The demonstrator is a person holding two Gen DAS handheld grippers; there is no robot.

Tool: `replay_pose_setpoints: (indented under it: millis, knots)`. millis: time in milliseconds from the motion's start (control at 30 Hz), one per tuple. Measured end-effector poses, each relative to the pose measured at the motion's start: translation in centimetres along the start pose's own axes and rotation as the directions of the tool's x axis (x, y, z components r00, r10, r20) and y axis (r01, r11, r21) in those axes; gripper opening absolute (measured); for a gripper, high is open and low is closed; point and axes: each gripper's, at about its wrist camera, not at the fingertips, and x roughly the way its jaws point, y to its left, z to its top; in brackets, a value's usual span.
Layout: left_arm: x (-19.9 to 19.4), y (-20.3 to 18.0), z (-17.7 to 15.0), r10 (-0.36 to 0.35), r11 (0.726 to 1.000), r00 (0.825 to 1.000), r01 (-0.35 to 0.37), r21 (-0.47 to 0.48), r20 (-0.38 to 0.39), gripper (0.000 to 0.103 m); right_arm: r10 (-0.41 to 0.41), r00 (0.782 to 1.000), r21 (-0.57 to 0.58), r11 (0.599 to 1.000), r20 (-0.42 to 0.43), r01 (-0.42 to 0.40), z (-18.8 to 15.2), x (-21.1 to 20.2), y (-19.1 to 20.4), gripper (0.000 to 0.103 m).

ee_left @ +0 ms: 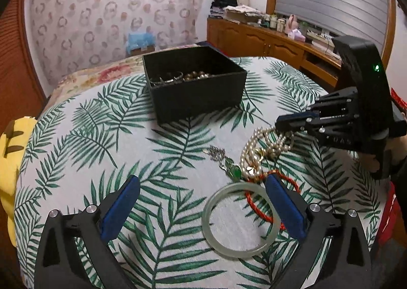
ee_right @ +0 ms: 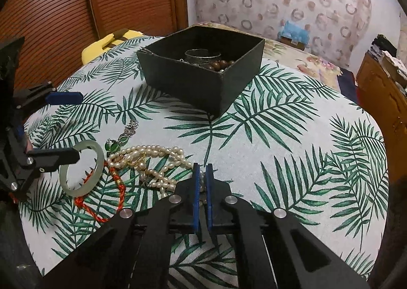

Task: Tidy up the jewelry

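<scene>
right gripper (ee_right: 202, 182) jaws clamp pearl necklace (ee_right: 152, 159) (strand partly hidden); left gripper (ee_left: 202, 202) jaws wide, empty.

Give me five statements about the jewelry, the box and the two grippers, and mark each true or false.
1. The right gripper is shut on the pearl necklace. True.
2. The black box holds nothing. False: brown beads and a silver bangle lie inside.
3. The left gripper is open. True.
4. The jade bangle lies in the box. False: it lies on the leaf-print cloth.
5. The red cord hangs from the left gripper. False: it lies on the cloth.
</scene>
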Motion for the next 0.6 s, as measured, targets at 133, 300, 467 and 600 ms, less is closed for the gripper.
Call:
replay_pose_setpoints:
  millis: [133,300,467,600]
  knots:
    - [0.3,-0.5,-0.3,-0.015,1.000,0.999,0.015,0.011,-0.029,0.095,-0.007,1.000,0.001,1.000,0.025,0.007,-0.3,-0.6,0.1,0.005]
    - [1.2,-1.2,-0.6,-0.002,0.999,0.997,0.005,0.042,-0.072,0.095,-0.009,0.999,0.003,1.000,0.032,0.009,-0.5,-0.5,0.0,0.005]
    - [1.3,-1.3,-0.7,-0.011,0.999,0.997,0.014,0.039,-0.077,0.095,-0.005,0.999,0.013,1.000,0.044,0.004,-0.6,-0.5,-0.1,0.005]
    - [1.2,-1.2,-0.7,-0.021,0.999,0.996,0.024,0.027,-0.089,0.095,-0.015,0.999,0.006,1.000,0.044,0.015,-0.6,-0.5,0.1,0.005]
